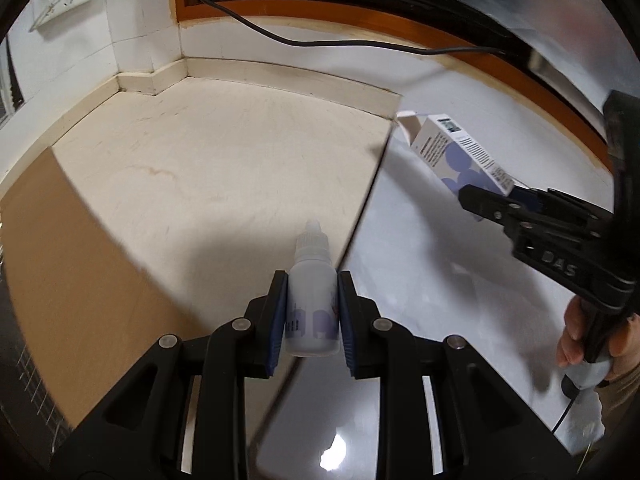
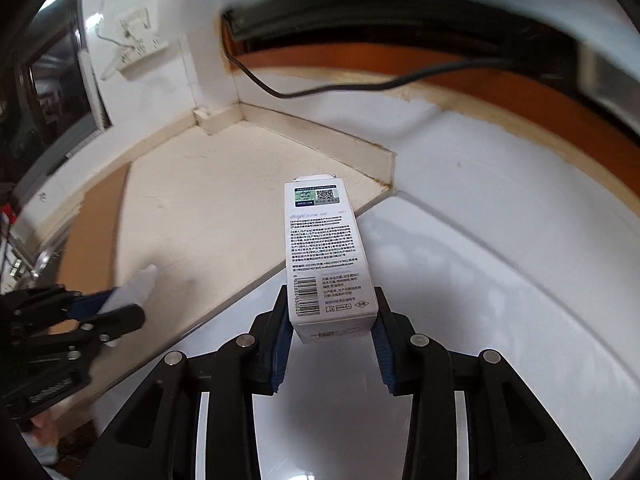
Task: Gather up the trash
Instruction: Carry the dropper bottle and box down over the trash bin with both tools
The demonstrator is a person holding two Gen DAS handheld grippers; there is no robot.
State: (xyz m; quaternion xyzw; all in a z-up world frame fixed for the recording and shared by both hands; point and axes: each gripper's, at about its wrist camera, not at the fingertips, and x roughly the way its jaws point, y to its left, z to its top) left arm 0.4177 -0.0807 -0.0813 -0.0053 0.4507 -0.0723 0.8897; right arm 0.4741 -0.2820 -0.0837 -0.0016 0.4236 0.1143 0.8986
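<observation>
Left gripper (image 1: pixel 313 312) clamping dropper bottle (image 1: pixel 312 300), right gripper (image 2: pixel 331 328) clamping carton (image 2: pixel 326 256) (flap open)

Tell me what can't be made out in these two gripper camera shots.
- Bin for the trash: in neither view.
- Small bottle: its label is covered by the left gripper pads in the left wrist view; blurred in the right wrist view.
- Carton in the right gripper: the fine print is too small to read.
- Black cable: both ends run out of sight.
</observation>
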